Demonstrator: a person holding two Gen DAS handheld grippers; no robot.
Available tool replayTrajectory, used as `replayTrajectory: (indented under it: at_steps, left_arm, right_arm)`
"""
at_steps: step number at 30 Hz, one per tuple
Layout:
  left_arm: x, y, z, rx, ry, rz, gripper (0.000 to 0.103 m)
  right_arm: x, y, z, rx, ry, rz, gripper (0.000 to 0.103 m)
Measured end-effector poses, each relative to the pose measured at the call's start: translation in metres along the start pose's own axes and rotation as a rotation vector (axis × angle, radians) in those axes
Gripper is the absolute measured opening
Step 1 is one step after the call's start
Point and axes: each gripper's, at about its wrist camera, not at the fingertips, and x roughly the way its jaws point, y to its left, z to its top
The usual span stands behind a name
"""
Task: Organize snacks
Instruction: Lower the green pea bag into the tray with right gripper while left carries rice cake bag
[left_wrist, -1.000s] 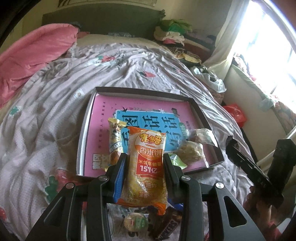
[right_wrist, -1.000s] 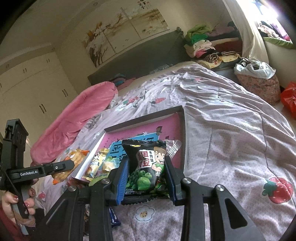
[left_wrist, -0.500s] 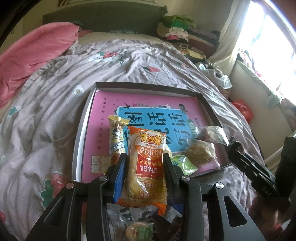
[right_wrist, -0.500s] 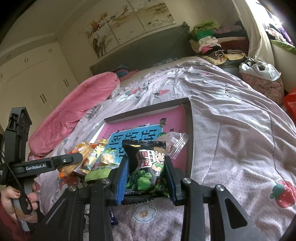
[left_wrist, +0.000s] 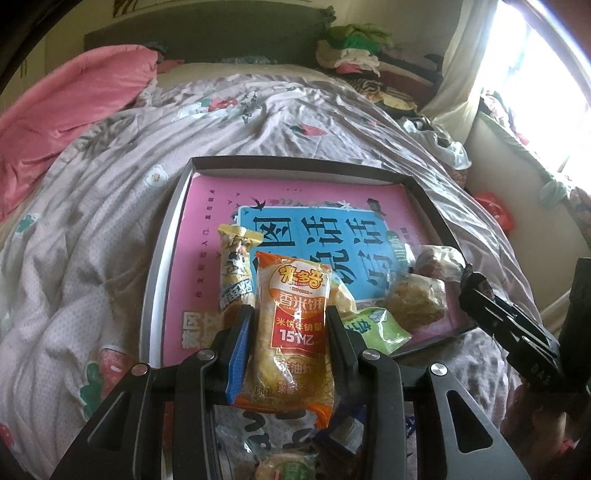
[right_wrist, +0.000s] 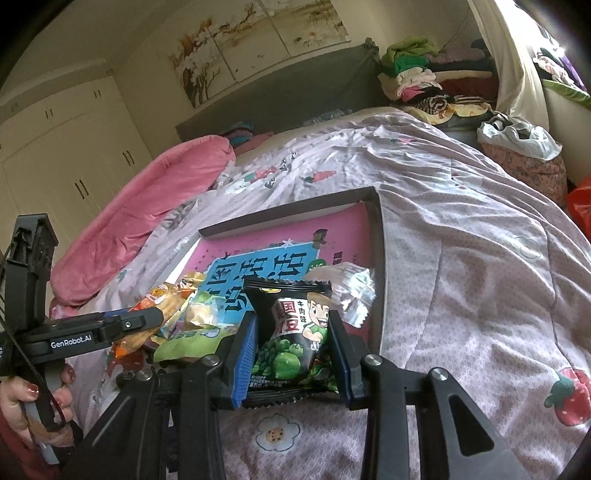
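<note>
From the left wrist view, my left gripper was clamped on an orange rice-cracker packet, held upright between the blue pads just over the near edge of the shallow box lying on the bed. Inside the box, on its pink and blue printed bottom, lay a yellow stick packet, a green sachet and two clear-wrapped pastries toward the right corner. A few more snacks lay on the bed below the gripper, too shadowed to name. The right gripper showed at the right edge only as a dark body, its jaws hidden.

From the right wrist view, my right gripper was gripping a black green-pea packet, poised near the box's near right corner, beside a crinkled clear wrapper. This view alone showed the hand on the left gripper's handle, and that the cracker packet hung at the box's near left side. It hid the loose snacks on the bed.

I judged the step to be carrying both packets into the box. The next move called for lowering each over a bare patch of the box floor, clear of the packets already there, and then opening the jaws.
</note>
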Motion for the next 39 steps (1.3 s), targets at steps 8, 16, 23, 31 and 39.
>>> replayTrajectory:
  at_steps: [8, 16, 23, 31, 39]
  left_arm:
    - [0.007, -0.001, -0.001, 0.009, -0.002, 0.013, 0.039]
    - [0.008, -0.001, -0.002, 0.008, -0.001, 0.015, 0.039]
    - [0.013, -0.001, 0.001, 0.005, -0.001, 0.022, 0.039]
    - [0.014, -0.001, 0.002, 0.006, -0.002, 0.023, 0.039]
    - [0.018, -0.002, 0.003, 0.01, 0.0, 0.023, 0.039]
  right_arm:
    - [0.005, -0.003, 0.001, -0.009, 0.002, -0.014, 0.037]
    - [0.01, -0.007, 0.004, -0.008, -0.003, -0.025, 0.034]
    - [0.012, -0.008, 0.004, -0.012, -0.001, -0.028, 0.034]
    - [0.013, -0.008, 0.005, -0.012, -0.001, -0.031, 0.034]
    - [0.013, -0.012, 0.005, 0.004, 0.001, -0.041, 0.034]
